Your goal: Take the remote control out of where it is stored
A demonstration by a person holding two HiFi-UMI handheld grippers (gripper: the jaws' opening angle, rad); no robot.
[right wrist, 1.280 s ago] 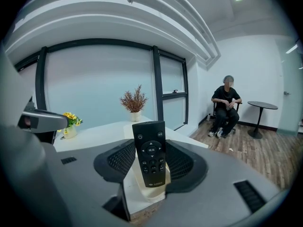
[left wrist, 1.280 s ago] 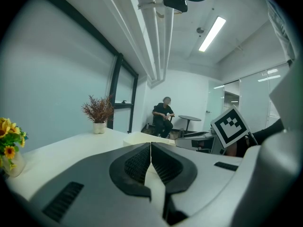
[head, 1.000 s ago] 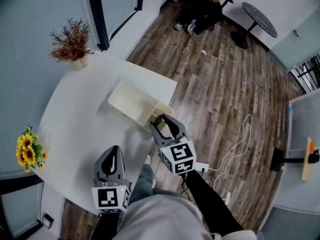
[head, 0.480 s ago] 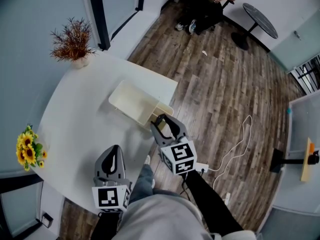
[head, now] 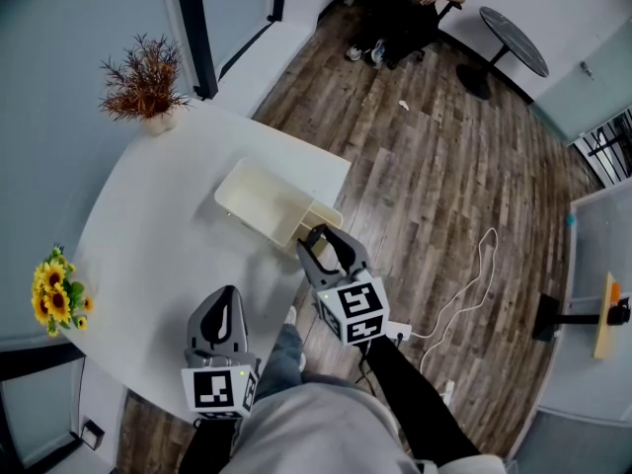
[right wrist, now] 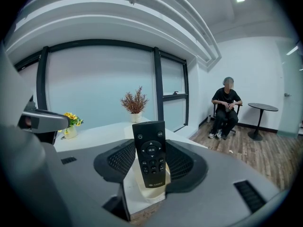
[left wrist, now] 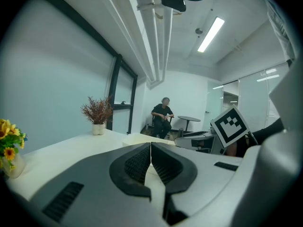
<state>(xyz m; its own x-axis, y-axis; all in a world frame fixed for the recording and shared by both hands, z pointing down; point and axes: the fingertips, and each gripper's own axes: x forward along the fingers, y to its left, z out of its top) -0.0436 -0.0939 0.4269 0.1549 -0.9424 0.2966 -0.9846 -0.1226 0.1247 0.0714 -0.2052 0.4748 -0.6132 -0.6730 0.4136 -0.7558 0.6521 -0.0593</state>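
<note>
The black remote control [right wrist: 150, 152] stands upright between the pads of my right gripper [right wrist: 151, 161], which is shut on it. Its lower end sits in the small end compartment [right wrist: 144, 193] of a cream storage box [head: 262, 200] on the white table [head: 148, 245]. From the head view, the right gripper [head: 318, 245] hangs over that compartment at the table's right edge and hides the remote. My left gripper [head: 222, 316] is shut on nothing, low over the table's near edge; its pads [left wrist: 142, 162] meet in the left gripper view.
A dried plant in a white pot [head: 143, 82] stands at the table's far corner, sunflowers [head: 57, 299] at its left edge. On the wooden floor lie a white cable and power strip [head: 464, 284]. A seated person [head: 405, 8] and a round black table [head: 512, 38] are far off.
</note>
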